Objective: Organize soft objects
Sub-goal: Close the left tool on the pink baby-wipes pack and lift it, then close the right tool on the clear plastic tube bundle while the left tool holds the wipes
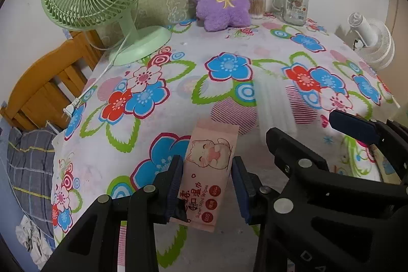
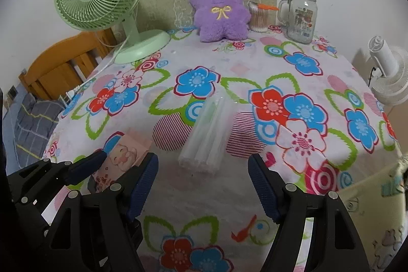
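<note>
Wipes pack (image 1: 207,170) sits clamped between our left gripper (image 1: 207,182) pads, lifted over the floral tablecloth (image 1: 178,98). From the right wrist, our right gripper (image 2: 202,185) gapes empty just behind the straw bundle (image 2: 206,134); we judge we must advance and close on it next.

Each handheld black plastic left gripper (image 1: 207,185) and black plastic right gripper (image 2: 202,189) is built from angular, cut-out linkage arms joined by round silver rivets. Ribbed dark-blue rubber pads (image 2: 264,189) are fitted on the inner finger faces. Faint embossed letters are seen on the right gripper's frame in the left wrist view.
</note>
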### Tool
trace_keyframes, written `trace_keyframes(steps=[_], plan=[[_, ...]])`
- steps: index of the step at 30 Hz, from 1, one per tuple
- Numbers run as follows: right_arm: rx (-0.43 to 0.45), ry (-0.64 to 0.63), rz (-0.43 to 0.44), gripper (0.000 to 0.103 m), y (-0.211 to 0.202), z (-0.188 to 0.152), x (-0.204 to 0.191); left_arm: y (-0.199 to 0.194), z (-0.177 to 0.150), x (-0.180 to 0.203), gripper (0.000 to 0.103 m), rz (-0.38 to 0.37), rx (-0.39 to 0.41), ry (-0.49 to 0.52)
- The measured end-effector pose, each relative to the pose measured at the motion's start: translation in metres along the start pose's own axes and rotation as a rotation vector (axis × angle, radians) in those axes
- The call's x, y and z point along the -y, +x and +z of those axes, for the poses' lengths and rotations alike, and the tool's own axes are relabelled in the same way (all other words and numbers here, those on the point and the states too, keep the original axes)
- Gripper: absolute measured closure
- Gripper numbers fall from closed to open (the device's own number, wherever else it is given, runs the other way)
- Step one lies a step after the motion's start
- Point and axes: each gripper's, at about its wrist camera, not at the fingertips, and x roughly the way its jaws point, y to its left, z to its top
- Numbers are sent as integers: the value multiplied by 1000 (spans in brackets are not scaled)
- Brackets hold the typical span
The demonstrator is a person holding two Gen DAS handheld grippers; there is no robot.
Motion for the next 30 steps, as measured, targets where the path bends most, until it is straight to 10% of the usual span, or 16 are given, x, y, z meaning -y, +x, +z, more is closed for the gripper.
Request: trace_keyframes(steps=[16, 22, 30], plan=[[-45, -7, -72, 27, 40, 11, -7, 30, 6, -13, 63, -11, -27, -37], [-62, 19, -96, 76, 48, 10, -2, 30, 6, -12, 63, -13, -11, -24], [-45, 15, -73, 87, 35, 3, -4, 18, 1, -9, 63, -4, 8, -4]])
